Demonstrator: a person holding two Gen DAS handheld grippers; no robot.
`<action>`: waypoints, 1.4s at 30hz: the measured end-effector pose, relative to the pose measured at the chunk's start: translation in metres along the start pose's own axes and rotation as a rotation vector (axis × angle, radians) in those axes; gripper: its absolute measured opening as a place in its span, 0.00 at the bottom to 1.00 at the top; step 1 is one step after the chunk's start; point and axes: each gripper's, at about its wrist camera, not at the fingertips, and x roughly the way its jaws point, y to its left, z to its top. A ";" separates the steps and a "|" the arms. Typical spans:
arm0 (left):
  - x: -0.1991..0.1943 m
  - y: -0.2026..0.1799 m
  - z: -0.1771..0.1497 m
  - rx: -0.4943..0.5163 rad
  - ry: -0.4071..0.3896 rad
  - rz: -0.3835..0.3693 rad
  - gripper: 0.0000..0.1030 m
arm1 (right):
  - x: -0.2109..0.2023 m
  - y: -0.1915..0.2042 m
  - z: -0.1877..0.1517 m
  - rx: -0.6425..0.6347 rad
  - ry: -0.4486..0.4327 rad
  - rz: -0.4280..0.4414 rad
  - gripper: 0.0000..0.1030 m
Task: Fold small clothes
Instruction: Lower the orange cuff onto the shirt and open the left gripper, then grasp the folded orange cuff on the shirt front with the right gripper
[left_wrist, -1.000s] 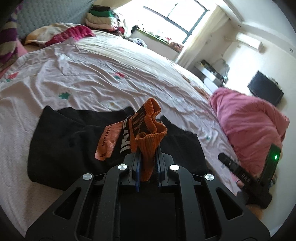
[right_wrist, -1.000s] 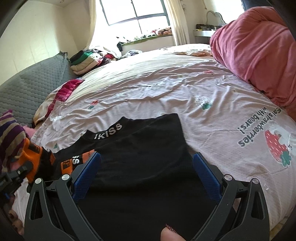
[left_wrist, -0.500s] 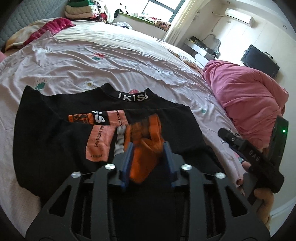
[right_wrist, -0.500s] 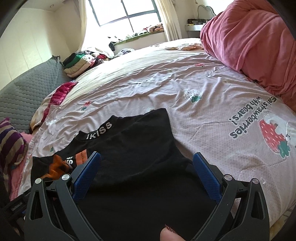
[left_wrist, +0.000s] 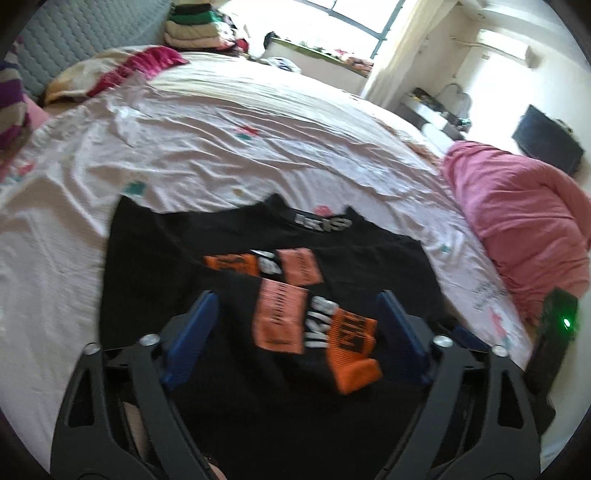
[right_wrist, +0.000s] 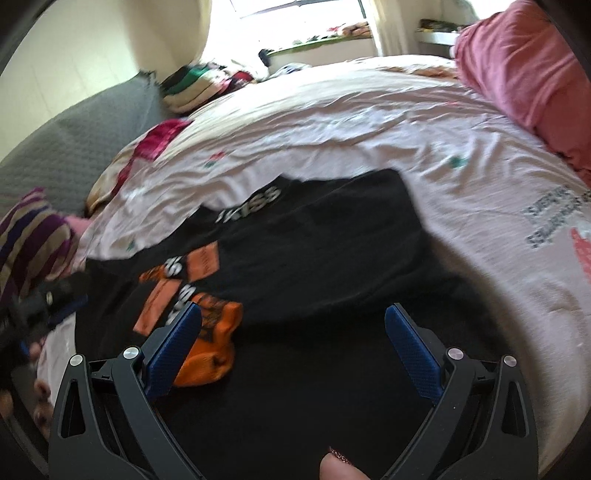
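Here, both tongs gape – left (left_wrist: 295, 328) just opening, empty – above the black shirt (left_wrist: 266, 266) on the pink-sheeted bed (left_wrist: 221, 147).

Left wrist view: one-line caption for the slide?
Left gripper, jaws just opened, hovers over the orange cuff folded onto the black top spread on the bed.

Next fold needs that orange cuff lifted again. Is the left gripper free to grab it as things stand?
Probably yes: the left gripper is open, and the orange cuff lies uncovered on the black shirt between its fingers.
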 end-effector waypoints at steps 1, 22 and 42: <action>-0.001 0.004 0.002 -0.004 -0.009 0.022 0.86 | 0.002 0.004 -0.002 -0.005 0.010 0.007 0.96; -0.024 0.050 0.015 -0.083 -0.063 0.127 0.91 | 0.059 0.048 -0.006 -0.112 0.068 0.005 0.59; -0.042 0.090 0.029 -0.194 -0.110 0.151 0.91 | -0.011 0.087 0.061 -0.352 -0.121 0.149 0.12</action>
